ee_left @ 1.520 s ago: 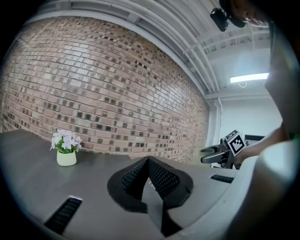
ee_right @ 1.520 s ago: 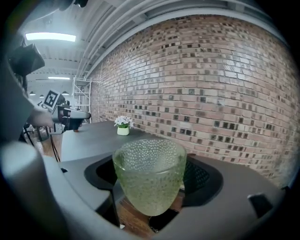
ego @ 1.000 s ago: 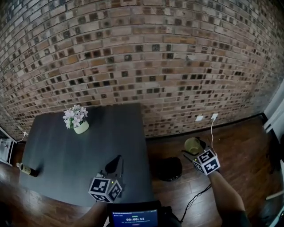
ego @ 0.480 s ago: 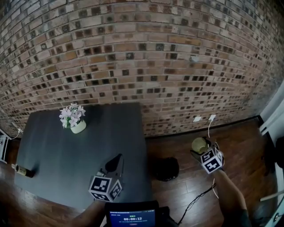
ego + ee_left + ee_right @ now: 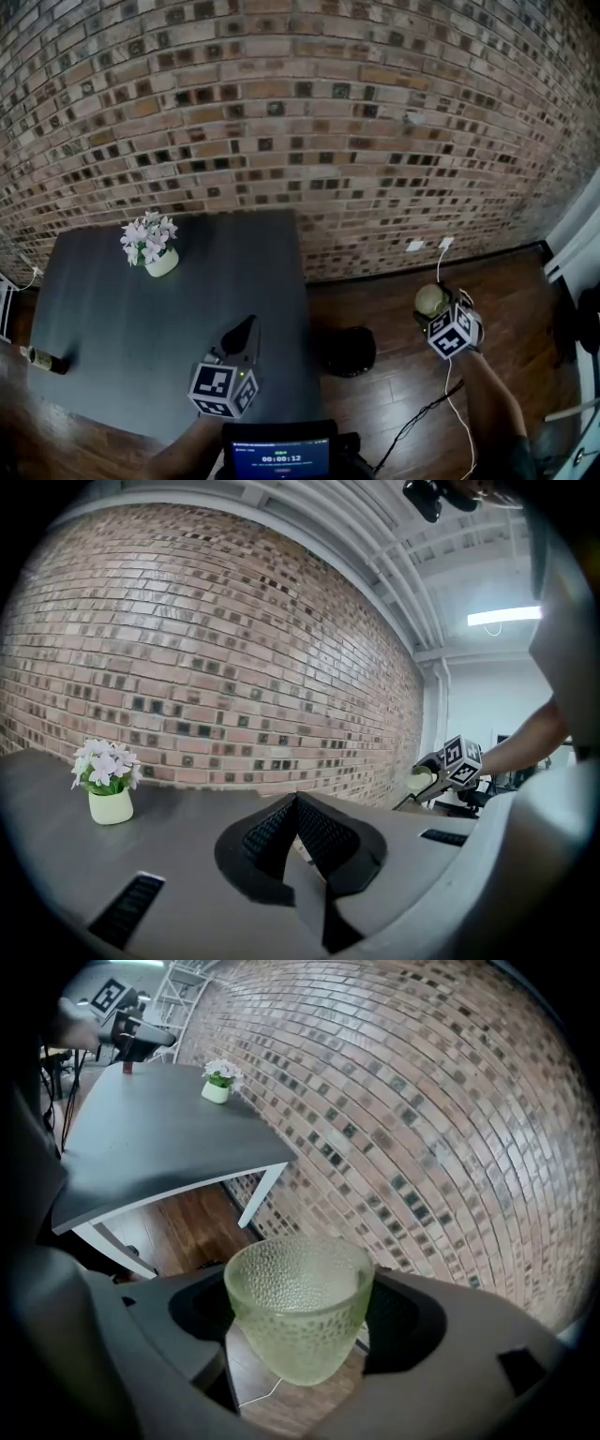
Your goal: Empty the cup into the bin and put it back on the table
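A pale green dimpled glass cup (image 5: 300, 1309) sits between the jaws of my right gripper (image 5: 302, 1321), which is shut on its sides. The cup's mouth faces the camera, and I see nothing inside it. In the head view the cup (image 5: 430, 300) and right gripper (image 5: 434, 307) hang over the wooden floor, to the right of the round black bin (image 5: 352, 351). My left gripper (image 5: 241, 339) is shut and empty, level over the near right part of the dark table (image 5: 112, 319). Its closed pads (image 5: 298, 829) meet in the left gripper view, where the cup (image 5: 419, 781) shows far right.
A white pot of pale flowers (image 5: 150, 246) stands at the table's far left. A small bottle-like thing (image 5: 42, 360) lies at the table's left edge. A brick wall (image 5: 309, 122) runs behind. A cable (image 5: 424, 409) crosses the floor near the bin.
My right gripper has carried the cup to the right, further from the bin, and has rolled. The left gripper has shifted slightly over the table and stays shut.
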Action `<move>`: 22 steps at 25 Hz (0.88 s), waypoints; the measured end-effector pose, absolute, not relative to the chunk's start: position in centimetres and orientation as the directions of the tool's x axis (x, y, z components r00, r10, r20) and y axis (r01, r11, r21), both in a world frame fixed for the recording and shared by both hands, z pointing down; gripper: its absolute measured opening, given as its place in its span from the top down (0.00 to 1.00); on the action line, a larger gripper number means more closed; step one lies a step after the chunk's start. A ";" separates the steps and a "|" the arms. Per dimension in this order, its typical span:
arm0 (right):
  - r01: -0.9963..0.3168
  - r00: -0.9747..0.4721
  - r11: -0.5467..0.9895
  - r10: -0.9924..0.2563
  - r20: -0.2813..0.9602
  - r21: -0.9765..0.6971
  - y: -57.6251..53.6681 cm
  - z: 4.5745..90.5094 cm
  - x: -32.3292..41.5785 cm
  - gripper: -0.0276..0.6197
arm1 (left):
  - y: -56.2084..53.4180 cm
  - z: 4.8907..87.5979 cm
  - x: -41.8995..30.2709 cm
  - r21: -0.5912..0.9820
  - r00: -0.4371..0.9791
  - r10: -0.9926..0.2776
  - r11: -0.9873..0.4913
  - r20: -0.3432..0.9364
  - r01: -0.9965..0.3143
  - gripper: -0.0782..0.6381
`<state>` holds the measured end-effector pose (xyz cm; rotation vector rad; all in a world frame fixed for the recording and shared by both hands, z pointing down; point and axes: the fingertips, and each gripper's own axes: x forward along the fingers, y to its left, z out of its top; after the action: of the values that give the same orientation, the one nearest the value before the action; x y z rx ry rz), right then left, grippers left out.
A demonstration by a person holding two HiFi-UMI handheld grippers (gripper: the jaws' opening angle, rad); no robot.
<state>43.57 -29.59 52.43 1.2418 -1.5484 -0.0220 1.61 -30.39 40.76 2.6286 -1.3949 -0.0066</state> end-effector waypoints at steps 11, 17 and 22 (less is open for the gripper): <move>-0.514 0.246 0.518 -0.675 0.696 0.684 -30.1 50.0 44.3 0.35 | -30.8 40.7 1.6 0.163 0.563 -0.824 -0.548 0.062 -0.820 0.89; -0.429 0.289 0.567 -0.652 0.701 0.704 -30.2 49.8 44.6 0.35 | -30.7 40.9 1.5 0.169 0.561 -0.826 -0.545 0.064 -0.821 0.89; -0.355 0.328 0.599 -0.639 0.695 0.718 -30.3 50.0 45.0 0.35 | -30.7 40.8 1.2 0.171 0.555 -0.829 -0.540 0.060 -0.824 0.89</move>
<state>45.01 -30.33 50.02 0.9756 -1.2764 -0.2308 1.21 -30.72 40.84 2.6090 -1.4018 -0.0416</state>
